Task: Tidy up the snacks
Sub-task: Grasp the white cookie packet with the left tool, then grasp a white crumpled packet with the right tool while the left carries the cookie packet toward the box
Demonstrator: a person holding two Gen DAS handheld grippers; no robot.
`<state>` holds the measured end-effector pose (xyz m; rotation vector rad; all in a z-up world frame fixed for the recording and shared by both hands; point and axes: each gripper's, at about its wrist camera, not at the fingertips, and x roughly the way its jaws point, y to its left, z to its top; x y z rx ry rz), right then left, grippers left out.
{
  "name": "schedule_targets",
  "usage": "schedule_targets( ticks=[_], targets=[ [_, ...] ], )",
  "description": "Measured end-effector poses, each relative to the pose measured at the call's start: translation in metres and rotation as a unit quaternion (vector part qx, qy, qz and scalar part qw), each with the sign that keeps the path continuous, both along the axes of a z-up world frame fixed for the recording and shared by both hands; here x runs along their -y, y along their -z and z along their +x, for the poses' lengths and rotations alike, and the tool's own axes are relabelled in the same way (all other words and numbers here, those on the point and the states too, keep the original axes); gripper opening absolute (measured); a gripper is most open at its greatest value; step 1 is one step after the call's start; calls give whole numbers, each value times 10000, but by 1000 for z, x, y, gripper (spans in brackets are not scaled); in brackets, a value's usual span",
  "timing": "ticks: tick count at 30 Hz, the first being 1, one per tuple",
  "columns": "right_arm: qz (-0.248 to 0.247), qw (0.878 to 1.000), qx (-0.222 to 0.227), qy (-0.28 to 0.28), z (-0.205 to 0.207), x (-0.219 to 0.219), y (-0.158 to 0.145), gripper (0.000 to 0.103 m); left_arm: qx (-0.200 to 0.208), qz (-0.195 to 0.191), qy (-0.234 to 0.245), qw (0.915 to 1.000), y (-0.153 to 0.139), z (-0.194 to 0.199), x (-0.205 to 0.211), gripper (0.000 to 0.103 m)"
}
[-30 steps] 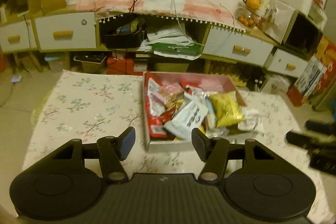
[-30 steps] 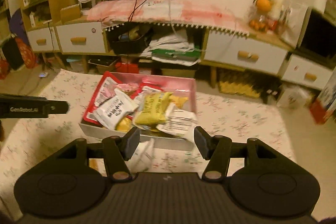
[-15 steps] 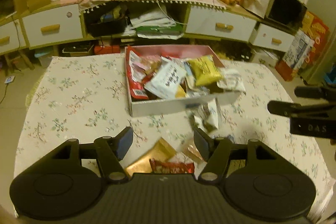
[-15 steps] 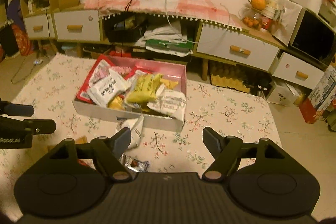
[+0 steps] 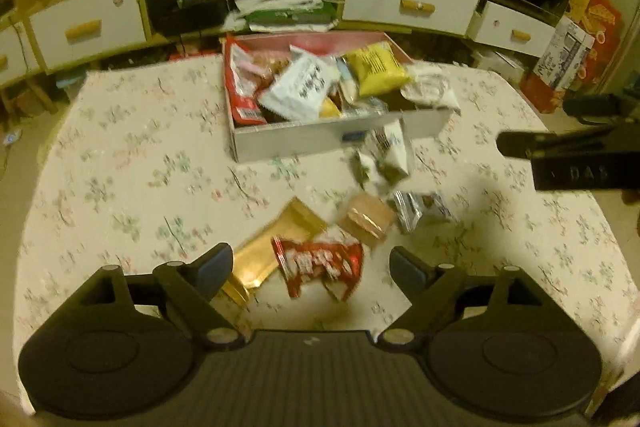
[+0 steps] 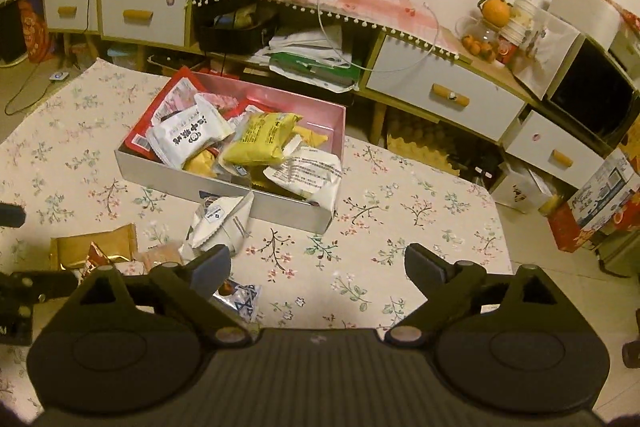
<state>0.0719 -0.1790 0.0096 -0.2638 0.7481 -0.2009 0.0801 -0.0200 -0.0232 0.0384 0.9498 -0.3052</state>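
A shallow box (image 5: 304, 138) (image 6: 168, 169) with a pink inside holds several snack packets, among them a yellow one (image 5: 374, 69) (image 6: 262, 139) and a white one (image 5: 302, 89) (image 6: 186, 137). Loose packets lie on the floral tablecloth in front of it: a gold one (image 5: 276, 241) (image 6: 94, 239), a red one (image 5: 320, 265), a pinkish one (image 5: 366, 219), a white one (image 5: 386, 157) (image 6: 222, 223) and a silvery one (image 5: 420, 209) (image 6: 240, 297). My left gripper (image 5: 311, 267) hangs over the red packet, jaws opening, not gripping it. My right gripper (image 6: 318, 267) is opening too, with nothing between its fingers.
A low cabinet with white drawers (image 6: 436, 93) (image 5: 86, 25) runs behind the table. Papers (image 6: 308, 57) and a dark tray (image 6: 236, 31) fill its open shelf. Oranges (image 6: 494, 11) and a microwave (image 6: 588, 103) stand on the right. The table's right edge (image 6: 504, 239) drops to the floor.
Both grippers have opened wider. The left one has pulled back and tilted down, bringing the loose packets into view between its fingers. The right one has sunk slightly.
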Motion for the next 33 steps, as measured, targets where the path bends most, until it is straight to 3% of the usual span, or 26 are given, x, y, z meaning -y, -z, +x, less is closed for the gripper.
schedule_targets(
  ticks=[4,10,11,13,14,15,17,26,33],
  targets=[
    [-66,10000,9,21,0,0,1,97,-250,-149,277,9992,10,-13,4,95],
    [-136,9999,-33,-4,1,0,3,97,-568,252,861,9943,41,-37,30,97],
    [-138,9999,-41,-10,1,0,3,97,-573,395,935,9932,46,-40,34,93],
    [-140,9999,-55,-25,1,0,4,97,-615,631,1106,9899,55,-44,41,72],
    [-143,9999,-60,-34,1,-1,4,97,-700,638,1158,9888,60,-45,42,57],
    [-141,9999,-57,-37,2,-1,4,97,-788,621,1172,9880,63,-45,42,48],
    [-126,9999,-48,-54,2,-1,3,97,-732,679,1243,9872,63,-46,42,45],
    [-76,9999,-38,-68,2,-2,4,97,-637,361,1067,9916,47,-41,32,44],
    [-64,9999,-12,-83,5,-2,6,97,-421,29,655,9970,30,-31,20,44]
  ],
)
